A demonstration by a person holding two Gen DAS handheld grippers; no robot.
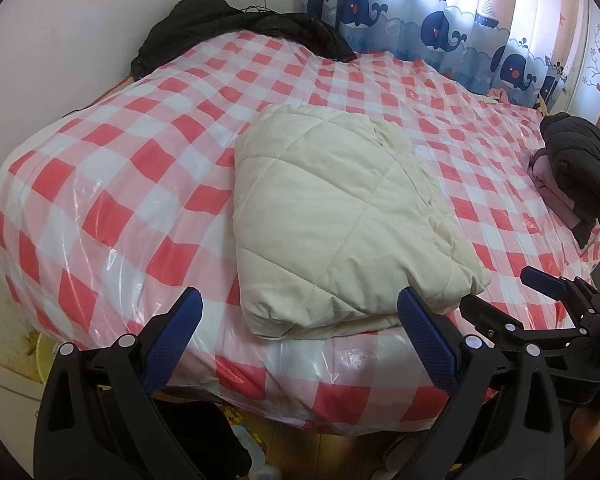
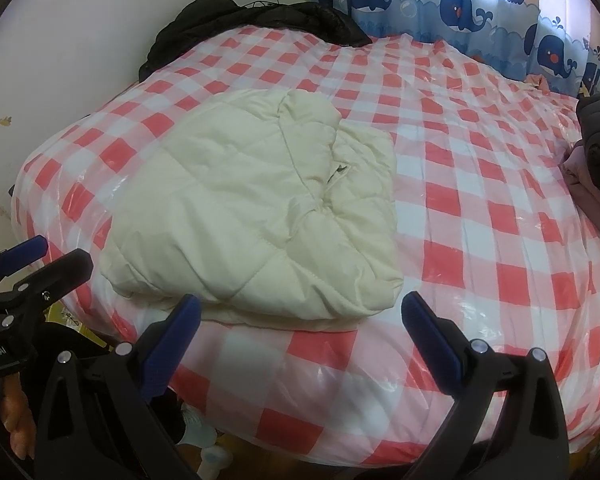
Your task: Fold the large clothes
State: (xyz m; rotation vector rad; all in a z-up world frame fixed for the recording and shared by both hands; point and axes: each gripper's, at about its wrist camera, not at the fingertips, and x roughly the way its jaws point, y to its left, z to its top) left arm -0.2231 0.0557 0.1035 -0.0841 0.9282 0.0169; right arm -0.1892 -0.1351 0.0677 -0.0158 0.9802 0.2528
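A cream quilted jacket (image 1: 332, 216) lies folded into a thick rectangle near the front edge of the bed (image 1: 100, 184). It also shows in the right wrist view (image 2: 252, 212). My left gripper (image 1: 300, 308) is open and empty, held just in front of the jacket's near edge. My right gripper (image 2: 300, 312) is open and empty, also just in front of the jacket's near edge. The right gripper shows in the left wrist view (image 1: 540, 280) at the right. The left gripper shows in the right wrist view (image 2: 40, 252) at the left.
The bed carries a red-and-white checked cover under clear plastic (image 2: 480, 208). A black garment (image 1: 240, 28) lies at the far corner by the wall. A dark jacket on folded pink clothes (image 1: 576, 168) sits at the right edge. Whale-print curtains (image 1: 440, 16) hang behind.
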